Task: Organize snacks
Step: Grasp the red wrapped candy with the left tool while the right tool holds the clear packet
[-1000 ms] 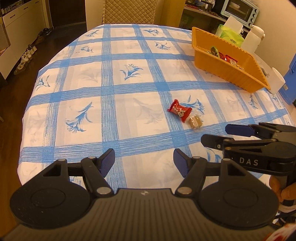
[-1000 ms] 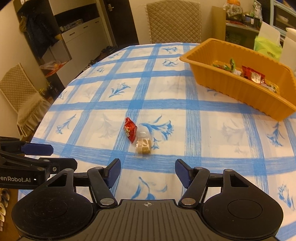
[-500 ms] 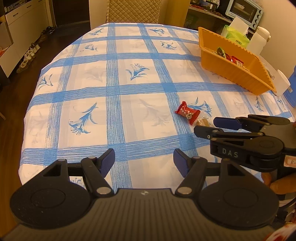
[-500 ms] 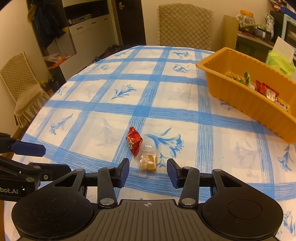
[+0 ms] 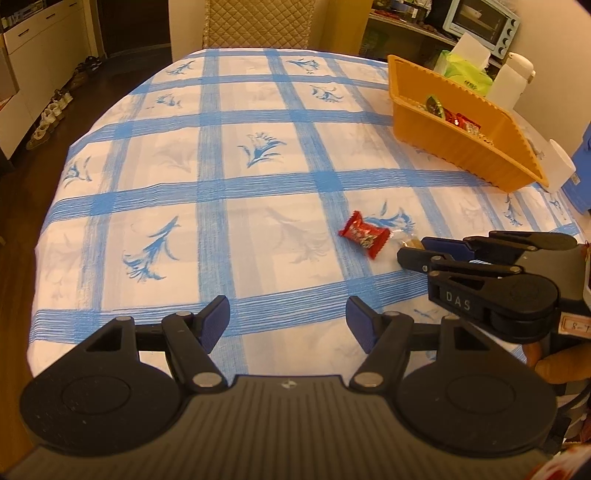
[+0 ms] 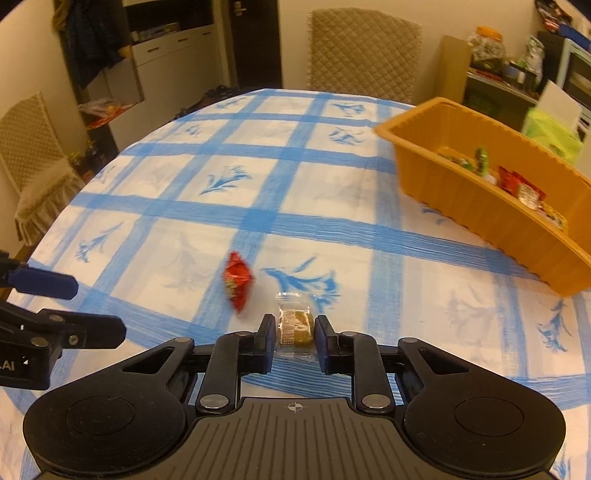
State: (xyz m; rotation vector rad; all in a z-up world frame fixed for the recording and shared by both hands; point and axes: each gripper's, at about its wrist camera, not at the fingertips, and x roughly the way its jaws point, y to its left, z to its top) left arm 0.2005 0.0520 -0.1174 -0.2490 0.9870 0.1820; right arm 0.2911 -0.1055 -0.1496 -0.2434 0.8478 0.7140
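Note:
A brown snack in a clear wrapper (image 6: 300, 325) lies on the blue-checked tablecloth, and my right gripper (image 6: 294, 329) is shut on it, its pads pressing both sides. In the left wrist view that snack (image 5: 410, 243) peeks out at the tips of the right gripper (image 5: 416, 250). Just to the snack's left lies a red wrapped candy (image 6: 238, 282), also visible as the red candy (image 5: 364, 236). My left gripper (image 5: 288, 319) hovers open over the near cloth with nothing between its fingers. An orange basket (image 6: 480, 218) at the right back holds several snacks.
A quilted chair (image 6: 364, 55) stands at the table's far end and another chair (image 6: 33, 155) at the left. Behind the orange basket (image 5: 461, 147) are a green tissue box (image 5: 467, 70), a white jug (image 5: 515, 77) and a toaster oven (image 5: 484, 18).
My right gripper moved forward and down over the clear-wrapped snack and its jaws closed onto it. The left gripper stayed open and hardly moved.

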